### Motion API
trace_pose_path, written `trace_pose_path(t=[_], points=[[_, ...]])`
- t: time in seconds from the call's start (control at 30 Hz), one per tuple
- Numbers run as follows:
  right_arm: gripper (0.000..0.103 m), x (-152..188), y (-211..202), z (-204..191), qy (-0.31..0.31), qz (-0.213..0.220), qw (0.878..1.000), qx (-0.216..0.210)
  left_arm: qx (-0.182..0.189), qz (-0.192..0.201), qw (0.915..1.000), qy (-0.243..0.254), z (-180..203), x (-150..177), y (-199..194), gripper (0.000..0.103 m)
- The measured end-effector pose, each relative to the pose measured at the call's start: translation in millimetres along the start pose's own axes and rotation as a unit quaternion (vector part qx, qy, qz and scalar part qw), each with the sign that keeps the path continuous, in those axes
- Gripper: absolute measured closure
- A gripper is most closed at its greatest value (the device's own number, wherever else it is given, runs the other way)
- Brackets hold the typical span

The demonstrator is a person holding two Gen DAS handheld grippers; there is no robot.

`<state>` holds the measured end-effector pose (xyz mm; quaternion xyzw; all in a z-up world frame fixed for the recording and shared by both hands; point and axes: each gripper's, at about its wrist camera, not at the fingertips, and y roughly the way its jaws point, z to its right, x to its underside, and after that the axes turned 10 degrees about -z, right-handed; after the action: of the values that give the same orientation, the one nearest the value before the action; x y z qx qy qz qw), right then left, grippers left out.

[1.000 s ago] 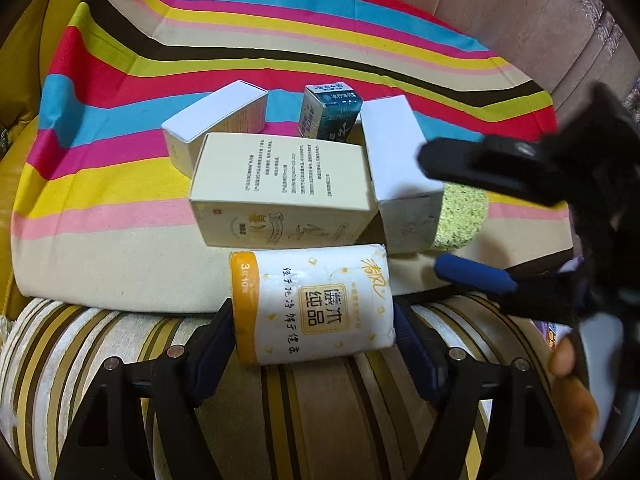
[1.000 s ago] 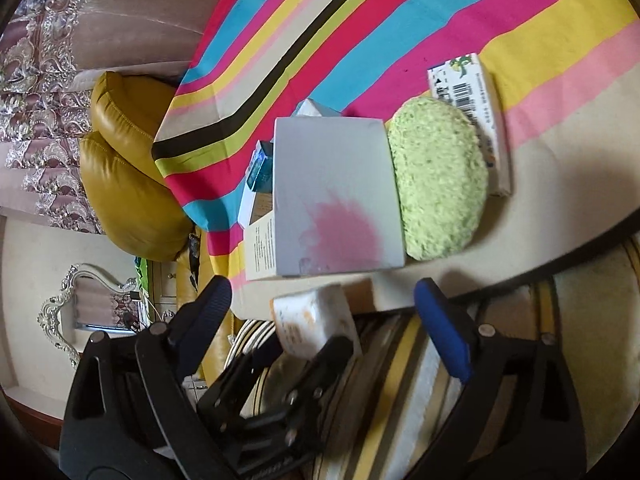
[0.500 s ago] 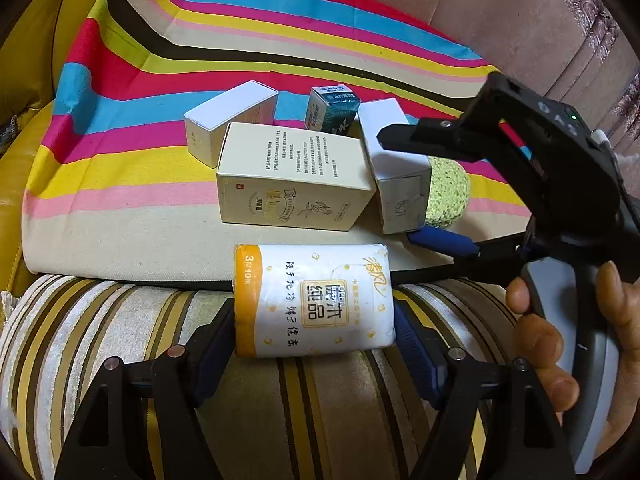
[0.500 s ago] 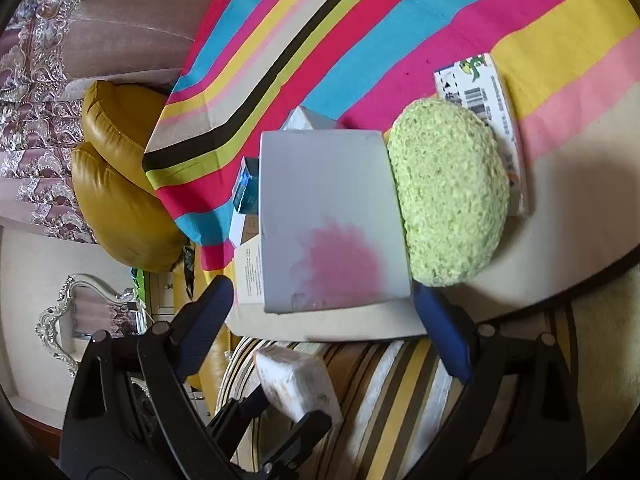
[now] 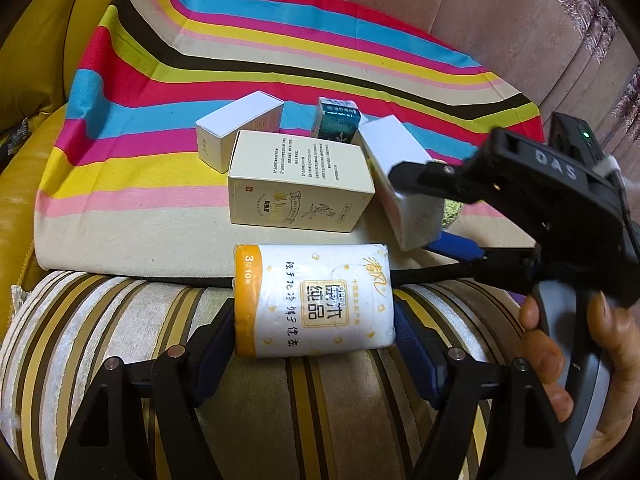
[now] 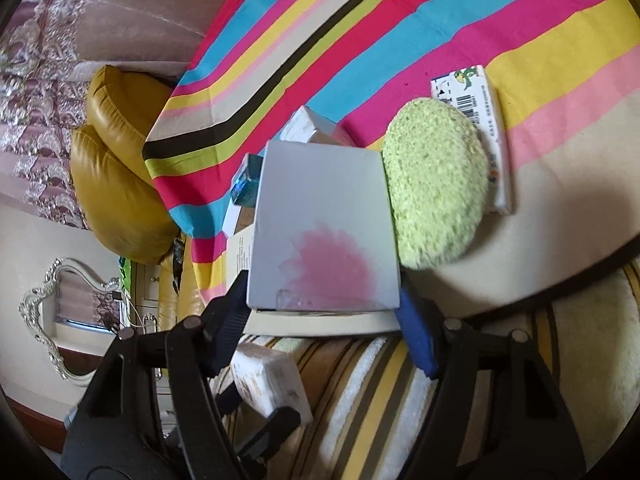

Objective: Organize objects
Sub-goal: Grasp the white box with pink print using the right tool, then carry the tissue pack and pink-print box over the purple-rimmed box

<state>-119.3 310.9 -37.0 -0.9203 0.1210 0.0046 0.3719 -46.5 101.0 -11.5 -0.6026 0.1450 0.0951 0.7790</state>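
Tissue pack in left claw

Warm indoor light, fisheye-warped edges

Mustard leather cushions at left of the right wrist view; brown embroidered upholstery upper left. Ornate white-framed mirror lower left, against a pale wall. Striped sofa fabric along the bottom of the left wrist view.

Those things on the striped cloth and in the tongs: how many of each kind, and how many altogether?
Cardboard boxes: 5, namely white box with pink stain, cream printed box, small white box, teal box, flat barcode box
Tissue pack: 1
Green sponge: 1
Total: 7
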Motion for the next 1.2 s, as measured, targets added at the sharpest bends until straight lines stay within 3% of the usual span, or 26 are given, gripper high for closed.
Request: trace_pose_path(t=[0.33, 0.7, 1.2], points=[[0.031, 31, -30, 4, -0.032, 0.026, 0.999, 0.030, 0.000, 0.009, 0.9999, 0.007, 3, 7, -9, 0.027], [0.031, 69, -80, 6, -0.071, 0.084, 0.987, 0.118, -0.002, 0.016, 0.9994, 0.029, 22, 13, -18, 0.027], [0.034, 98, -134, 49, -0.043, 0.113, 0.974, 0.193, 0.017, 0.000, 0.9960, 0.088, 76, 18, -12, 0.027]])
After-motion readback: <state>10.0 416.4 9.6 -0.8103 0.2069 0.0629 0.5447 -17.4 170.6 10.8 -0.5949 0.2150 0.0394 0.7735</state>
